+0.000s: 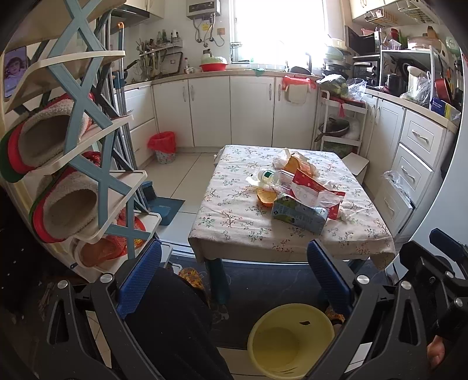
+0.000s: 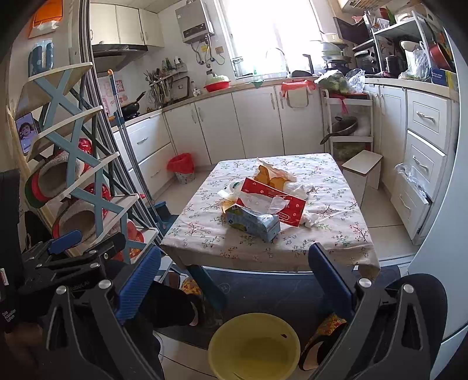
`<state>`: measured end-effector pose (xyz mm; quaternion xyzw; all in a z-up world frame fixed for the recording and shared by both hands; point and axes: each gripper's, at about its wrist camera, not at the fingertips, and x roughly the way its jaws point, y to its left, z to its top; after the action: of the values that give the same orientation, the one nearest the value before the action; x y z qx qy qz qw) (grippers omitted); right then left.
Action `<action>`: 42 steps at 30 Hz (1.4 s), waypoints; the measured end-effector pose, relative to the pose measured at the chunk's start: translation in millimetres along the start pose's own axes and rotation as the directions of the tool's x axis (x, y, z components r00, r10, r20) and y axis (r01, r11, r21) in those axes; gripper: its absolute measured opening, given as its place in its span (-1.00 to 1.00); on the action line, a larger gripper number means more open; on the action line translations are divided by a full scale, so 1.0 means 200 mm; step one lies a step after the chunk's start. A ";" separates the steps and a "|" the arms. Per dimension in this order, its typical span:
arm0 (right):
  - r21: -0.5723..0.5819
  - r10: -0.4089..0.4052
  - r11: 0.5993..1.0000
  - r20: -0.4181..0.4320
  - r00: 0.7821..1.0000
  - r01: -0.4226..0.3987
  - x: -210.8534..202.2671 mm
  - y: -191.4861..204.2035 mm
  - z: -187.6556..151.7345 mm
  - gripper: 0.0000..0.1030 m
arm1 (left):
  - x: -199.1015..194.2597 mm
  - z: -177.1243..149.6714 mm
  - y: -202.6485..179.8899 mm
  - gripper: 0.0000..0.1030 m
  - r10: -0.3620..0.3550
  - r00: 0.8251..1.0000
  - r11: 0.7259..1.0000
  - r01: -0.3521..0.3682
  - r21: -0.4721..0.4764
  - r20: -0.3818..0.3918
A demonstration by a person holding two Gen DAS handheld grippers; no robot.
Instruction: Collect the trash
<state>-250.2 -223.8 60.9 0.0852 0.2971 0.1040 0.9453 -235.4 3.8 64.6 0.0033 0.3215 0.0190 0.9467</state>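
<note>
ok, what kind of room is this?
Looks like a home kitchen: white base cabinets under a counter, a wall-mounted water heater, and a small table with a floral cloth, littered with trash.

**Black frames, blue pads**

The left gripper (image 1: 234, 280) and right gripper (image 2: 234, 280) share black skeletal frames with triangular cut-outs, silver screws at the joints, and ribbed blue fingers (image 2: 137, 285). White lettering marks one housing. The person wears dark trousers (image 1: 175, 327) and patterned slippers (image 2: 327, 327).

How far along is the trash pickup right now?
Nothing looks collected yet: the yellow bucket on the floor holds no trash. Nothing is in hand either; the left gripper and right gripper are open. The blue carton, red tissue box and wrappers remain on the table.
</note>
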 end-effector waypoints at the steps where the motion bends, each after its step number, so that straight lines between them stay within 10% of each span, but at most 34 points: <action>1: 0.000 -0.001 1.000 -0.001 1.000 0.001 0.00 0.00 0.00 0.89 | 0.00 0.00 0.00 0.86 0.001 1.000 1.000 -0.001 0.000 0.001; 42: -0.054 -0.031 0.998 -0.078 0.996 0.027 0.51 -0.15 0.17 0.89 | 0.53 0.15 -0.12 0.86 0.020 0.992 0.999 -0.014 0.046 -0.126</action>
<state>-144.3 -231.1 25.0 0.0517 0.3327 0.1014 0.9361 -131.7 -15.7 22.8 0.0260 0.3810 0.0202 0.9240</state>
